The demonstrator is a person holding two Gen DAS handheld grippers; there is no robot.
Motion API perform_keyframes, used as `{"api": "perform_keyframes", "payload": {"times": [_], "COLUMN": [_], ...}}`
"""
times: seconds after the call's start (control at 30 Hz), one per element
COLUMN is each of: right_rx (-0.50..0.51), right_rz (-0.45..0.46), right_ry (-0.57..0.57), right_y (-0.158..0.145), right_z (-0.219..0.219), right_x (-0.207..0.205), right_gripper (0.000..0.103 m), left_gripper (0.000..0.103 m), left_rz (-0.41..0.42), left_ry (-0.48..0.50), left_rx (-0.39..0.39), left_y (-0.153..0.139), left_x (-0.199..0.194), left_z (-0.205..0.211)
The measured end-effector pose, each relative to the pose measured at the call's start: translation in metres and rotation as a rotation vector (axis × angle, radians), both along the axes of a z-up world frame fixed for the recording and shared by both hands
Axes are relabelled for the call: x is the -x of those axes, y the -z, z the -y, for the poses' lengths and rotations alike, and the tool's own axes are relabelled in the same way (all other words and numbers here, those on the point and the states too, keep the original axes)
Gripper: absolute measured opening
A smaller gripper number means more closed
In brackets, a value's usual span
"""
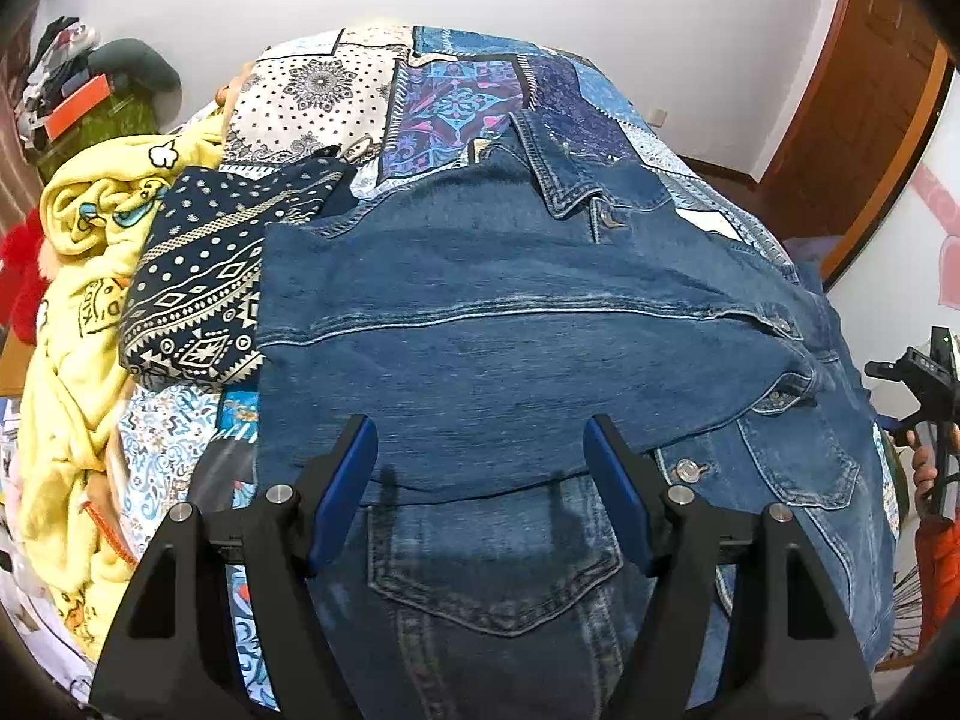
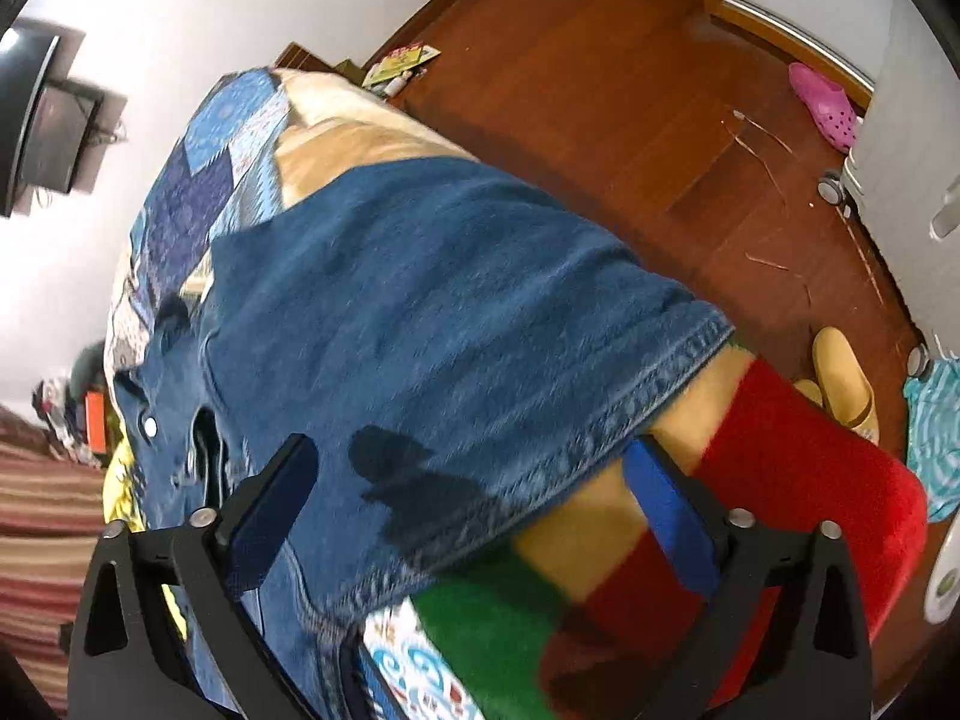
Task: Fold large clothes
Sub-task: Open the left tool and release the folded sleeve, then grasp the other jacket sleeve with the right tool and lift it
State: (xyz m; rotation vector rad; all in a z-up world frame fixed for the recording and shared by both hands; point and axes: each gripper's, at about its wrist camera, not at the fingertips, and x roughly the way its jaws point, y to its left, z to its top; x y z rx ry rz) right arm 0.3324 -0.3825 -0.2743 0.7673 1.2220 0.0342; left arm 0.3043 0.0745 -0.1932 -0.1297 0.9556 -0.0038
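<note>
A blue denim jacket [image 1: 510, 336] lies spread on the patchwork bed cover [image 1: 456, 96], collar toward the far end, one side folded over the middle. A pair of jeans [image 1: 498, 588] with a back pocket lies under its near edge. My left gripper [image 1: 483, 480] is open and empty, hovering over the jacket's near edge. In the right wrist view the jacket [image 2: 420, 312] fills the middle, its stitched hem running toward the bed's side. My right gripper [image 2: 474, 516] is open and empty above that hem.
A navy patterned garment [image 1: 198, 294] and a yellow printed blanket [image 1: 84, 312] lie at the left of the bed. A red, green and yellow cloth [image 2: 690, 546] lies under the right gripper. Slippers [image 2: 840, 384] and a pink clog [image 2: 825, 105] sit on the wooden floor.
</note>
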Motion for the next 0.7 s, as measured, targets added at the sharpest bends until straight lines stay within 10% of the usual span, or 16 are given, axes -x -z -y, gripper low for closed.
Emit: {"api": "perform_keyframes", "payload": {"times": [0.4,0.7], "right_rx": [-0.039,0.064], "right_rz": [0.040,0.153], "right_ry": [0.145,0.100], "right_y": [0.013,-0.041], "right_z": [0.022,0.003], "right_x": [-0.004,-0.003], "right_gripper": [0.024,0.008], "left_gripper": [0.070,0.070], "left_rz": [0.029,0.043], "left_ry": [-0.007,-0.022], "left_rx": [0.003,-0.042], "left_y": [-0.006,-0.010], "left_x": [0.013,0.044], "left_z": [0.004,-0.008]}}
